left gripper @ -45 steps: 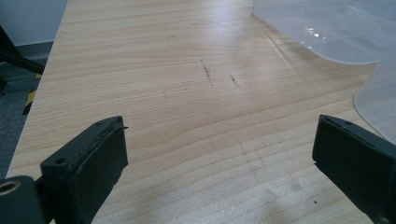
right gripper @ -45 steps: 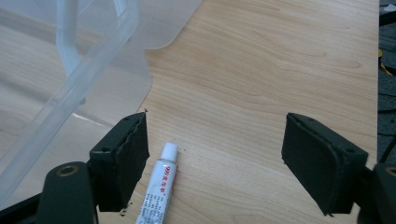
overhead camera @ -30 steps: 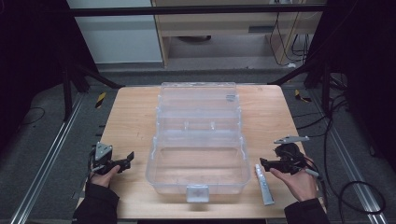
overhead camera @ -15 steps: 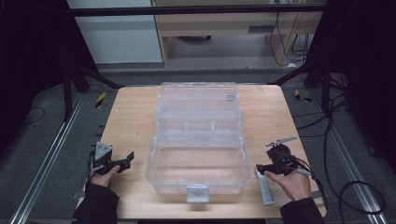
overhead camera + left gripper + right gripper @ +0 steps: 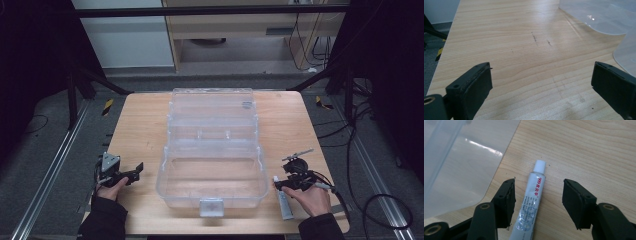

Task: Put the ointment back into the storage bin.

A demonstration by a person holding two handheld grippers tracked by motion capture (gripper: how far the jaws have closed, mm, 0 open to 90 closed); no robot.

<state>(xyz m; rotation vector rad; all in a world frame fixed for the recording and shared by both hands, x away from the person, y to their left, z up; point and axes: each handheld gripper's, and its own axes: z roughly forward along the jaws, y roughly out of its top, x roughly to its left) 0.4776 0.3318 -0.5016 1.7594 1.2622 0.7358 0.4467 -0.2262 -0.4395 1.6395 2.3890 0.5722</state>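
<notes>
A white ointment tube [image 5: 285, 202] with red print lies on the wooden table [image 5: 140, 125], right of a clear plastic box [image 5: 162, 172]. My right gripper [image 5: 280, 186] is low over the tube's cap end. In the right gripper view the tube [image 5: 531, 202] lies between the two jaws of this gripper [image 5: 539, 192]; the jaws have just been closing, and a gap still shows on each side of the tube. My left gripper [image 5: 137, 170] rests at the table's left near edge, open wide [image 5: 541, 82] with only bare wood between its jaws.
The clear box stands open in the middle of the table, its lid [image 5: 210, 102] laid back toward the far side and a latch [image 5: 211, 206] at its near wall. Its curved corner [image 5: 461, 165] lies close to the left of the tube. Cables [image 5: 380, 200] trail off right.
My right gripper has come nearer and lower, down over the tube, and its jaws have narrowed around it. The left gripper has stayed where it was.
</notes>
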